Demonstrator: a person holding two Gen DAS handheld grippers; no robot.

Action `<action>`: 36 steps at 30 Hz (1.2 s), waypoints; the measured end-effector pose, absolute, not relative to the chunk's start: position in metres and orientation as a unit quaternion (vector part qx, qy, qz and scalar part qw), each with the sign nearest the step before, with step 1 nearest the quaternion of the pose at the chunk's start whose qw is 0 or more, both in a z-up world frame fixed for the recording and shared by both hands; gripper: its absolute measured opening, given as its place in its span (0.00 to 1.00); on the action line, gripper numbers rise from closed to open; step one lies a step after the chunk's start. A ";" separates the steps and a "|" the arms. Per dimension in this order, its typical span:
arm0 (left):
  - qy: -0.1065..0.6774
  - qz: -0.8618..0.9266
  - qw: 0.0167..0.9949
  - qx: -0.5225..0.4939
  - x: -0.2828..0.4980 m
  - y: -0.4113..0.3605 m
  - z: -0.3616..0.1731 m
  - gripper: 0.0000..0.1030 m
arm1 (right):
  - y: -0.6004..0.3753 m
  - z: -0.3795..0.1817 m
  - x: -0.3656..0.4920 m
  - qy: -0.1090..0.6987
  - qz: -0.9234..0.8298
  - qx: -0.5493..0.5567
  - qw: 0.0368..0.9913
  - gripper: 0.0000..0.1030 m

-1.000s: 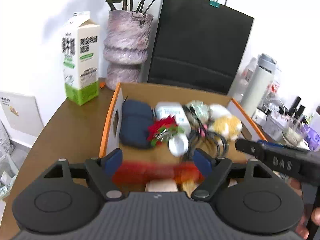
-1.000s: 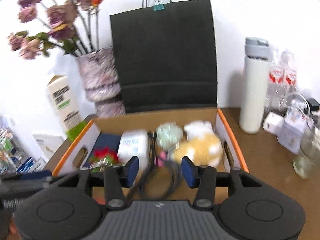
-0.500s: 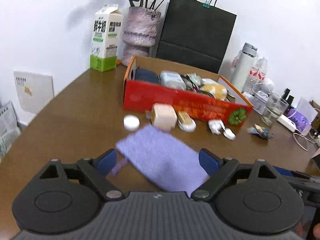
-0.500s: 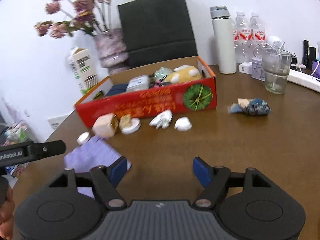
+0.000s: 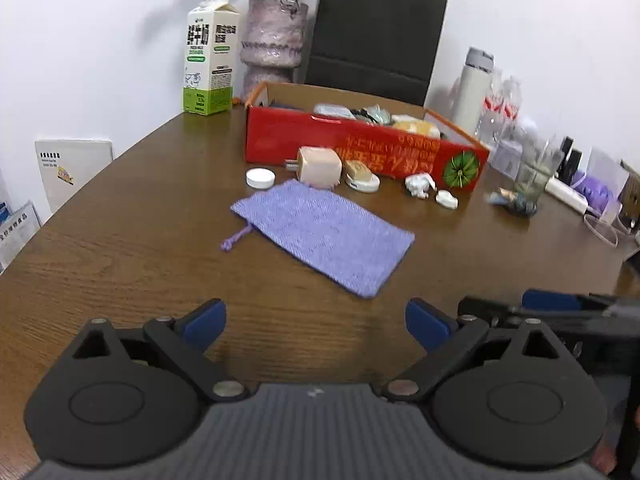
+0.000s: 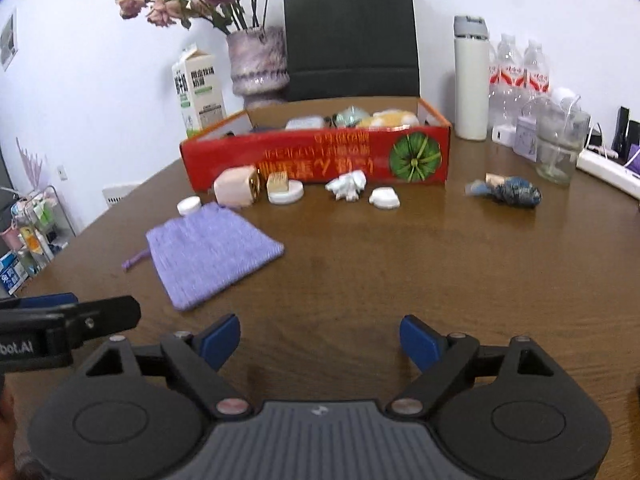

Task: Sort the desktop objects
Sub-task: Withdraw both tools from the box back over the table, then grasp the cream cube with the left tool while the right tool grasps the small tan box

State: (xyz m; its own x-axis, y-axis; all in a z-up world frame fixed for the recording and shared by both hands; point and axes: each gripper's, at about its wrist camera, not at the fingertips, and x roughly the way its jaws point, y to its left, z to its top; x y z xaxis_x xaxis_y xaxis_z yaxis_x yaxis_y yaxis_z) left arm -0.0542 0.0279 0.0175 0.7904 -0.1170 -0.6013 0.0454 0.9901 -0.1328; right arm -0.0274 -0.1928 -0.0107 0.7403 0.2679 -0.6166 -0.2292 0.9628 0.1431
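Note:
A purple knitted pouch (image 5: 324, 232) lies flat on the wooden table, also in the right wrist view (image 6: 208, 250). Behind it stands a red cardboard box (image 5: 360, 148) (image 6: 316, 156) holding several items. In front of the box lie a pink charger (image 5: 318, 166), a white round cap (image 5: 260, 178), a white disc with a tan block (image 5: 360, 176), a white figurine (image 5: 418, 184), a small white piece (image 5: 447, 199) and a blue wrapped bundle (image 6: 508, 192). My left gripper (image 5: 316, 324) and right gripper (image 6: 320, 340) are both open and empty, near the table's front.
A milk carton (image 5: 208, 56), a vase with dried flowers (image 5: 272, 40) and a black paper bag (image 5: 376, 36) stand behind the box. A white thermos (image 6: 471, 80), water bottles (image 6: 520, 72), a glass (image 6: 560, 148) and a power strip (image 6: 608, 170) are at the right.
Both grippers have pulled back from above the box to the table's front edge. The purple pouch now lies farther from the left gripper.

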 end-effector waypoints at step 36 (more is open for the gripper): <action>0.318 -0.090 0.942 -0.063 0.104 0.034 0.041 0.92 | -0.220 0.025 0.062 0.267 0.063 0.043 0.961 0.78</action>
State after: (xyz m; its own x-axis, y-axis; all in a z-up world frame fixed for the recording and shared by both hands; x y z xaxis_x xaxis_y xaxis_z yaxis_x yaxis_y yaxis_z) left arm 0.1044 0.0338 0.0411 0.7822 -0.2090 -0.5870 0.1285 0.9759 -0.1763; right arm 0.0621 -0.2197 0.0251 0.8498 0.1436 -0.5072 -0.0980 0.9884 0.1157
